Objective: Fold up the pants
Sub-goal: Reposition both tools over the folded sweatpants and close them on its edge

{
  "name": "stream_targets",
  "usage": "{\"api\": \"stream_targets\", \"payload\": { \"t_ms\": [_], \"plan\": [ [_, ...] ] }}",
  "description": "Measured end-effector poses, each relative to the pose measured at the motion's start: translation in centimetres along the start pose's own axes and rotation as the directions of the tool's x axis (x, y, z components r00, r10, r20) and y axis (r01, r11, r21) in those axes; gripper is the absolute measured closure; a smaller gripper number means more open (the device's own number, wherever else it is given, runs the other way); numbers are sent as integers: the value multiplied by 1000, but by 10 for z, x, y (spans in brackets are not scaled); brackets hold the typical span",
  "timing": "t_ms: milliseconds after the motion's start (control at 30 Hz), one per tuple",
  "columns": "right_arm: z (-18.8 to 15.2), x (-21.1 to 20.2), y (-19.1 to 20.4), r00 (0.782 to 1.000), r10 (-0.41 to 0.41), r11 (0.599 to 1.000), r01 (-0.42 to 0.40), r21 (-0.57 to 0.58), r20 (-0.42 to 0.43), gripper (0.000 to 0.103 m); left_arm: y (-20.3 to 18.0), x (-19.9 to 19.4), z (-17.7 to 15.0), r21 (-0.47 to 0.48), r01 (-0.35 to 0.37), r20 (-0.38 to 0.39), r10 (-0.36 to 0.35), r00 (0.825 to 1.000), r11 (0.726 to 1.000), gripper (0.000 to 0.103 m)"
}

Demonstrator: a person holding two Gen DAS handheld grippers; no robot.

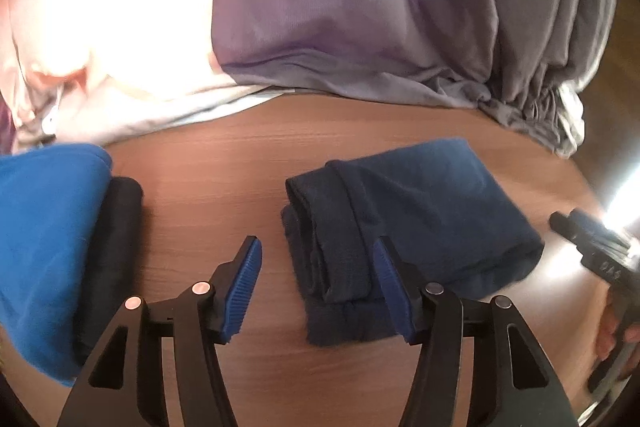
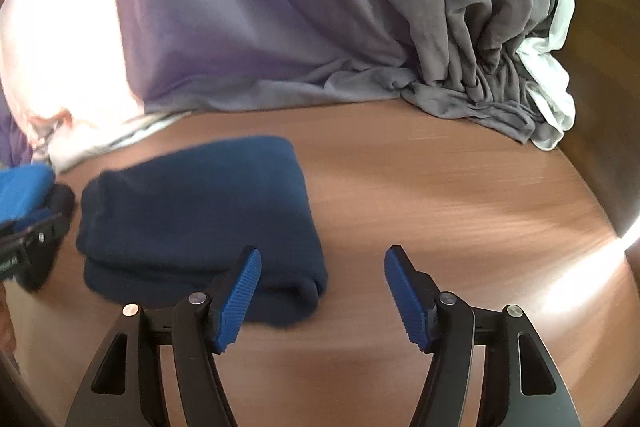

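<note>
While the wooden worktop (image 2: 440, 187) is filling most of both views, a large drape of purple and grey fabric (image 2: 280, 7) is hanging along its far edge, with a white cloth (image 2: 552, 79) bunching at the right end. These are the biggest things in sight.

Next in size, the dark blue pants (image 1: 420, 219) are lying flat on the worktop, already folded into a compact thick rectangle, with layered edges showing on the side nearest the left gripper. In the right wrist view the pants (image 2: 200, 223) are sitting left of centre. Further left, a bright blue cloth (image 1: 44, 247) is resting on top of a darker folded item (image 1: 116, 251), apart from the pants.

Smaller again, the left gripper (image 1: 316, 291) is hovering over the near left end of the pants with its fingers (image 1: 244, 287) wide apart and gripping nothing. The right gripper (image 2: 320, 299) is hovering over bare worktop just beside the pants' right end, fingers (image 2: 408, 299) likewise spread and empty.

Judging by this, the folding itself is looking finished, and the step in hand is releasing or tidying. The next move probably calls for squaring the bundle or carrying it toward the stack on the left, pinching through all layers so the fold is not slipping open.

No boxes, baskets or other containers are showing anywhere.
</note>
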State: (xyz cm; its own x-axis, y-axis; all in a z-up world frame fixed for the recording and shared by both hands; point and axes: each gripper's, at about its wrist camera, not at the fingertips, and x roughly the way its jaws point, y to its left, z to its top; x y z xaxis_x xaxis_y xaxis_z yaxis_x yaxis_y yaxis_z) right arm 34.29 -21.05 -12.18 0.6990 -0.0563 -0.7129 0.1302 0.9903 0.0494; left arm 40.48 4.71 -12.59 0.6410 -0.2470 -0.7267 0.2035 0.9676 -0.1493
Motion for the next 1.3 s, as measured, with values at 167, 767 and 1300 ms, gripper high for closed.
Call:
{"api": "stream_targets", "payload": {
  "t_ms": [167, 767, 1300],
  "plan": [
    [10, 26, -4, 1000, 12, 995, -12, 97, 9, 39, 9, 21, 7, -134, 71, -17, -74, 997, 988, 45],
    [2, 65, 0, 996, 57, 993, -48, 112, -74, 39, 18, 64, -4, -200, 57, -125, -83, 989, 978, 38],
    [-4, 74, -3, 991, 91, 987, -77, 140, -97, 41, 18, 83, -11, -210, 100, -138, -131, 982, 973, 39]
  ]
}}
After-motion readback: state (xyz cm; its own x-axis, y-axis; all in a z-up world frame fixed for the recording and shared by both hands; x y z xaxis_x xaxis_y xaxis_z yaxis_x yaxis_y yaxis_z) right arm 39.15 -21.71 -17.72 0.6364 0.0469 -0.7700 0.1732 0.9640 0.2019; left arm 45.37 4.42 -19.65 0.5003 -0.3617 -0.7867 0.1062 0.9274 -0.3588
